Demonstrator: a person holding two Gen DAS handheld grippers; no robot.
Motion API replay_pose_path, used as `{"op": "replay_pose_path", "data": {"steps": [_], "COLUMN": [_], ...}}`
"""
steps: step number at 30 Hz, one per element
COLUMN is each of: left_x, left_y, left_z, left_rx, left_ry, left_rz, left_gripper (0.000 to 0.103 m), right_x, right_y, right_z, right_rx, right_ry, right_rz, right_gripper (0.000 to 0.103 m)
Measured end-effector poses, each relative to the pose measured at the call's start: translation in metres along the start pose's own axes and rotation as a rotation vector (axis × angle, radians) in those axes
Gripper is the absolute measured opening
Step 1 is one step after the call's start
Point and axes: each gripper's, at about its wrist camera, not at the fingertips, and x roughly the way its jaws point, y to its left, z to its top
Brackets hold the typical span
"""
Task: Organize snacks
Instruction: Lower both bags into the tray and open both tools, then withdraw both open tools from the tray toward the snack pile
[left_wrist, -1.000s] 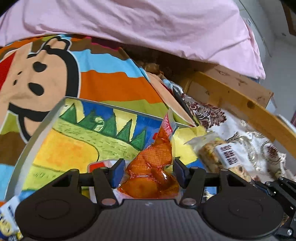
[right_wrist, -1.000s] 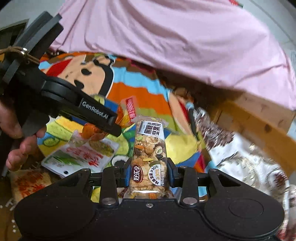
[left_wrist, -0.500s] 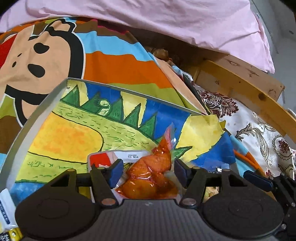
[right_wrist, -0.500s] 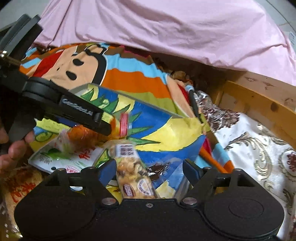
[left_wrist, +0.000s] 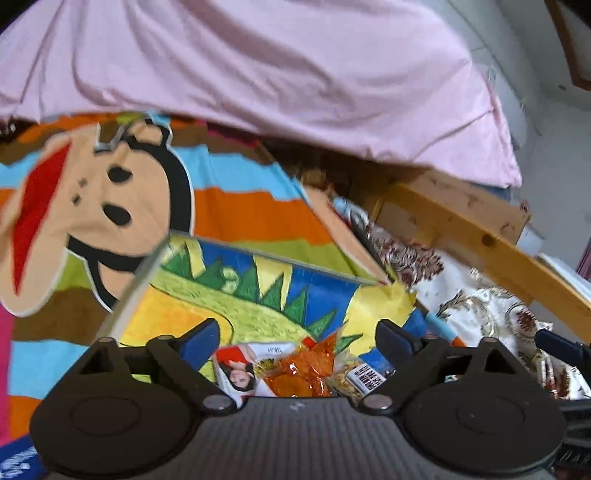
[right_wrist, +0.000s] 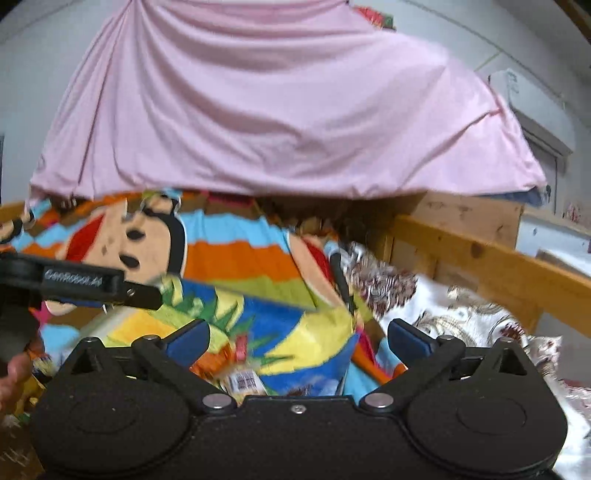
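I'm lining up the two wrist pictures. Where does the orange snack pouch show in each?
Left wrist: orange snack pouch at bottom centre, lying free between the open fingers.
Right wrist: only a blurred orange patch at lower left; probably it.
Shared landmark: the painted box beneath it.

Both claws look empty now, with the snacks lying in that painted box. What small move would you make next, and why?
Probably draw both grippers back and look for another loose snack. The left gripper and right gripper have just been opening and now stand wide with nothing between the pads. The orange packet and nut bar already lie in the box beside a white packet.
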Motion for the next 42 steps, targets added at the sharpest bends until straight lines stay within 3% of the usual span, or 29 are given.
{"op": "replay_pose_path", "data": {"steps": [9,18,31,42], "left_x": [-0.093,-0.178,-0.264,-0.281], "left_y": [0.000,0.003,0.038,0.058], "left_z": [0.003,-0.015,-0.059,-0.090], "left_rx": [0.045,0.112,0.060,0.092], "left_ry": [-0.138,-0.230,-0.202,-0.146], "left_rz": [0.018,0.072,0.163,0.222], "left_gripper": [0.102,0.103,0.103,0.103], "right_x": [-0.072,-0.142,-0.213,-0.221], "right_y": [0.022,0.057,0.102,0.131], "right_z": [0.025,0.024,-0.003,-0.022], "right_rx": [0.050,0.065,-0.007,-0.042], "right_ry": [-0.095,-0.137,-0.108,-0.023], "right_rz": [0.042,0.070,0.114,0.143], "right_gripper": [0.102,0.102,0.102,0.102]}}
